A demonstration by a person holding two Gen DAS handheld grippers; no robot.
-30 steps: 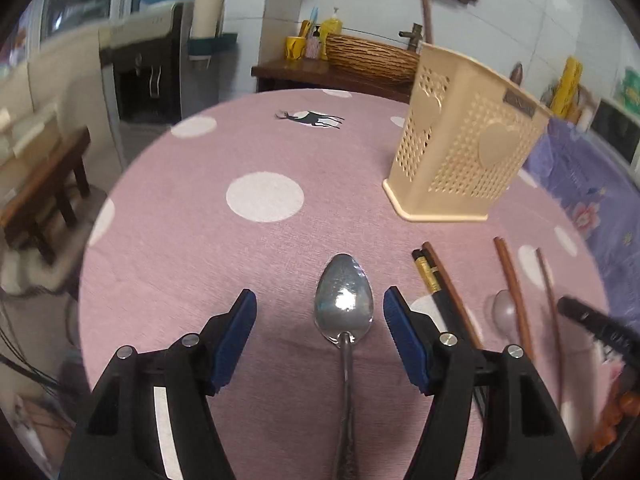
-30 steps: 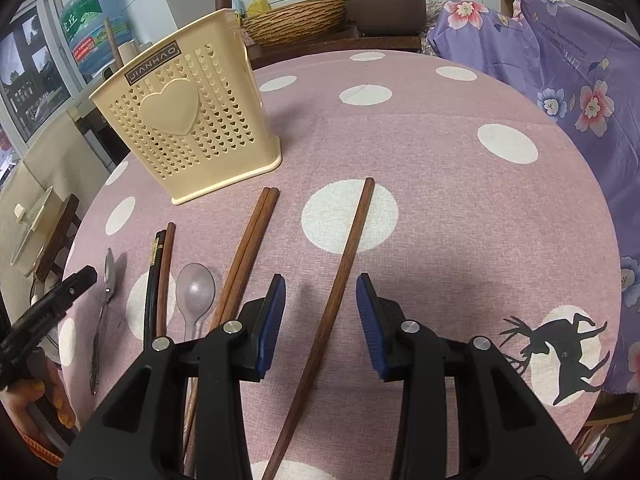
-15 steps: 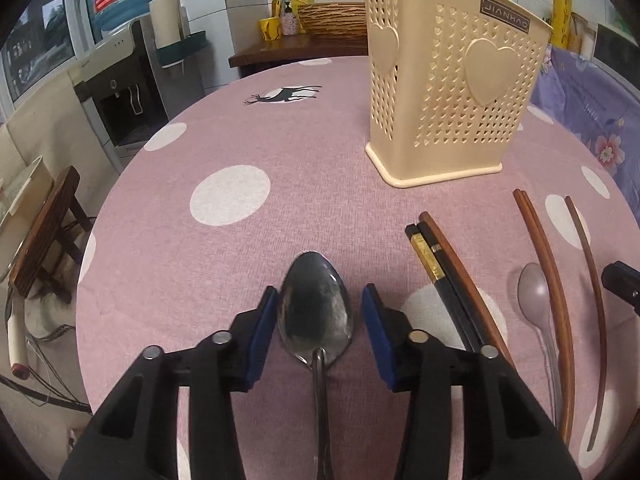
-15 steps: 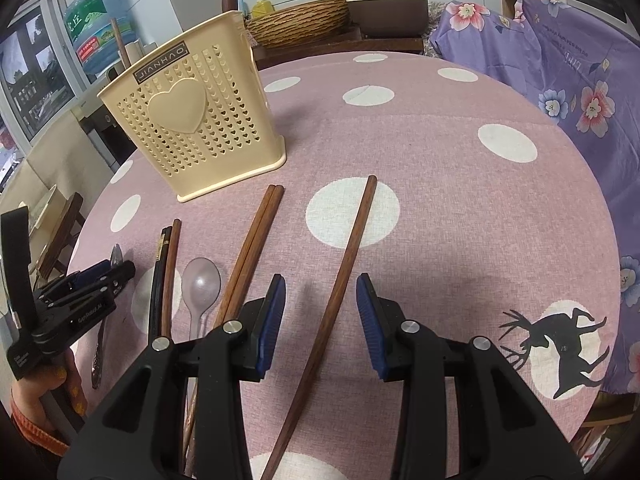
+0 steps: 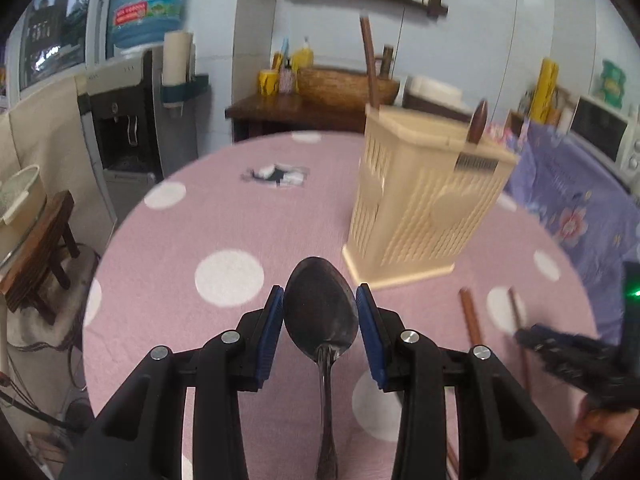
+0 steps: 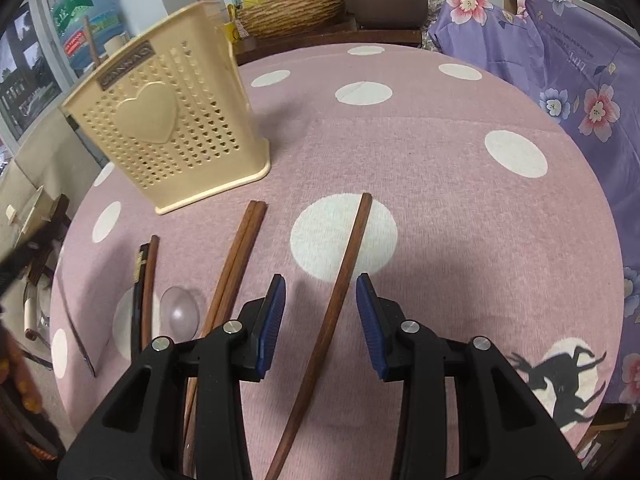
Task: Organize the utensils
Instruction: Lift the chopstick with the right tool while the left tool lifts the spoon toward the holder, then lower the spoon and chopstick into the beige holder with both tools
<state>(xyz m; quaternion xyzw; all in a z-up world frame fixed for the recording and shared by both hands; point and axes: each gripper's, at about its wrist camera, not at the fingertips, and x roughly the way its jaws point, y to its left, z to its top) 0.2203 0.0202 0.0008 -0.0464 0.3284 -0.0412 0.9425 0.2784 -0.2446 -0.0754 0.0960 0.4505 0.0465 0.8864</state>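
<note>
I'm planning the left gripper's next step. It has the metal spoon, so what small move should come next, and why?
Probably carry the metal spoon forward and right, over the cream perforated plastic utensil holder. The left gripper is shut on the spoon's bowl, which looks lifted off the pink polka-dot tablecloth, and the holder stands ahead to the right, open-topped.

The spoon (image 5: 321,316) is seen to be of metal, dulled and faintly smeared on its bowl. The left claw (image 5: 320,320) is made of matt black plastic, and its pads (image 5: 271,330) are faced with ribbed blue rubber-like material. The holder (image 6: 168,136) is moulded from smooth cream plastic, pierced all over with small holes. The worktop (image 6: 440,184) is covered by a matt, finely woven pink cloth. The long chopstick (image 6: 340,300) is turned from smooth brown wood. The small spoon (image 6: 180,312) is formed of translucent glossy plastic.
</note>
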